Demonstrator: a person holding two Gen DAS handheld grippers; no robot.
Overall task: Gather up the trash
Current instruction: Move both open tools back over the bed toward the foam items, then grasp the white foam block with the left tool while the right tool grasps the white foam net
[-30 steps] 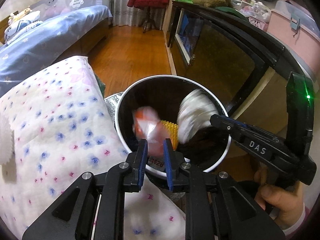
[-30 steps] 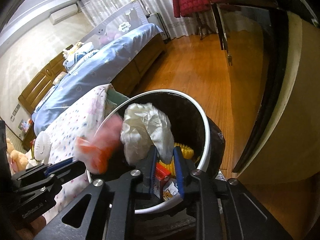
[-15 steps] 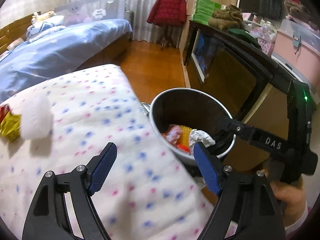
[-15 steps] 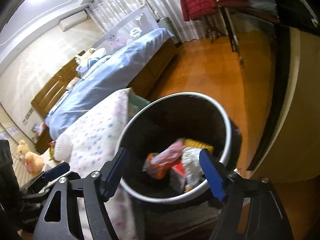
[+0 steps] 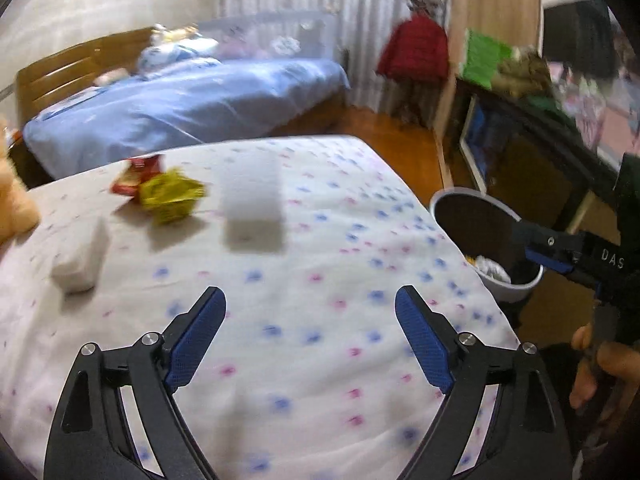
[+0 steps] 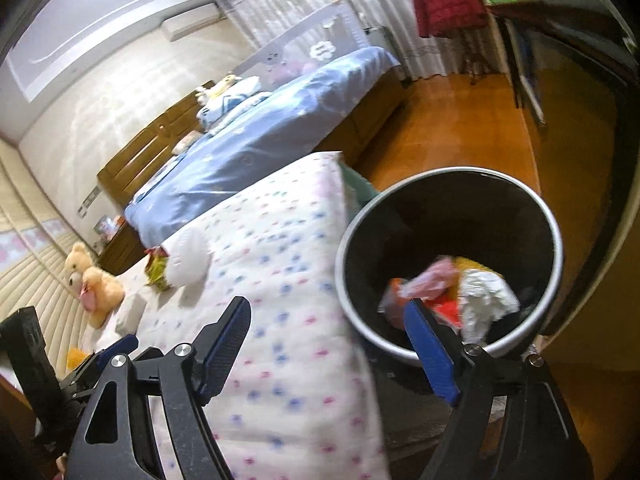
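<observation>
- The left gripper (image 5: 310, 330) hangs over the flowered bedcover (image 5: 320, 280), its blue-padded jaws spread wide and having just been opening; nothing but cloth shows between them.
- Far and left of those jaws, well apart from them, a crumpled yellow-green wrapper (image 5: 172, 196) lies on the cover, touching a red wrapper (image 5: 134, 176) just behind it.
- A white block (image 5: 254, 194), blurred, lies far ahead of the left jaws, a little left of their middle line; a smaller white lump (image 5: 82, 256) sits to the near left, beyond the left jaw's tip.
- The trash bin (image 5: 520, 288), dark inside with a pale rim, stands off the bed's right edge, right of the left gripper; crumpled white paper shows at its bottom.
- The right gripper (image 6: 328, 338) has its jaws spread wide too, likewise just been opening, and empty.
- In its own view its left jaw hangs over the bedcover edge, while its right jaw tip overlaps the bin's near rim (image 6: 400, 350).
- Inside the bin lie a pinkish-orange wrapper (image 6: 424, 284), crumpled white paper (image 6: 486, 296) and something yellow (image 6: 474, 264) behind them, all just beyond the right jaw's tip and not between the jaws.
- A hand (image 5: 600, 372) holds the right gripper's handle at the left view's right edge.
- A teddy bear (image 6: 94, 280) sits at the bed's far left end.
</observation>
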